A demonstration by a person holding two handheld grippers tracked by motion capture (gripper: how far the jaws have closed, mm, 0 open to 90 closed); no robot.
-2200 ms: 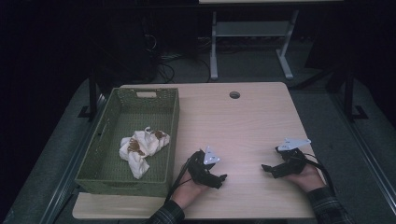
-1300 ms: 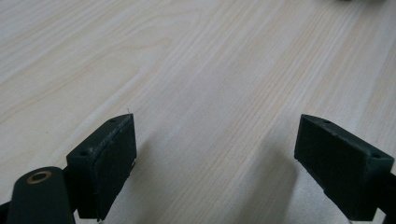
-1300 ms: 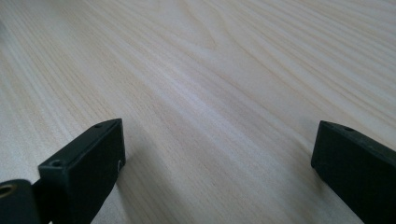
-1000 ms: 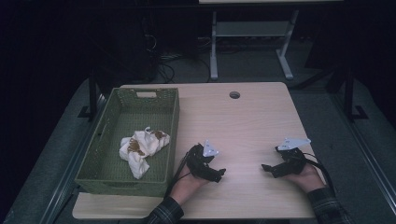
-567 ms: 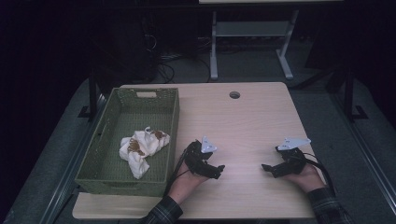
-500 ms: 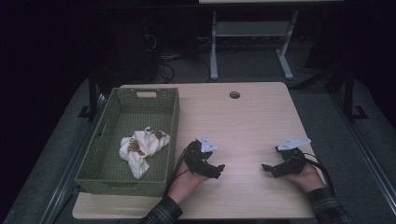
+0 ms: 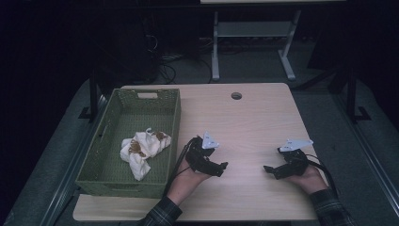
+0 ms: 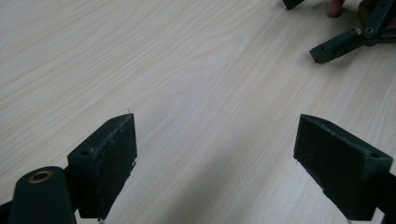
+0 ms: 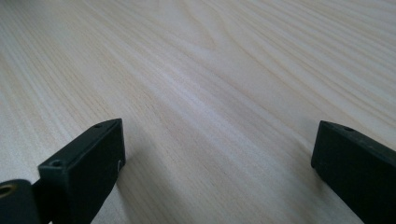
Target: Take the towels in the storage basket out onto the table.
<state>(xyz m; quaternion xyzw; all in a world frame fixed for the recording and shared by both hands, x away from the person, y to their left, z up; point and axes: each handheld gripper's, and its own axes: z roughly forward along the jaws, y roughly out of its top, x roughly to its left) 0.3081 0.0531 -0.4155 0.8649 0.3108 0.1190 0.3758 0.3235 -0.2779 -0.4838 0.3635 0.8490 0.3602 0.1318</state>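
On the pale wood-grain desk [image 7: 244,122], toward its near edge, two black hand-held grippers are rested, one in each of the person's hands. The left hand-held gripper [image 7: 221,167] is seen at about 6 o'clock of the desk top, just beside the right wall of the green woven plastic basket [image 7: 174,117], with its jaws pointed toward 3 o'clock; in the left gripper view its jaws are spread wide over bare wood, nothing between them. The right hand-held gripper [image 7: 268,169] is seen at about 4 o'clock, its jaws pointed toward 9 o'clock, facing the left one and well apart from it; in the right gripper view its jaws are likewise spread wide and empty. A crumpled white cloth with brown patches [image 7: 141,150] lies inside the basket, at 9 o'clock from the left hand-held gripper.
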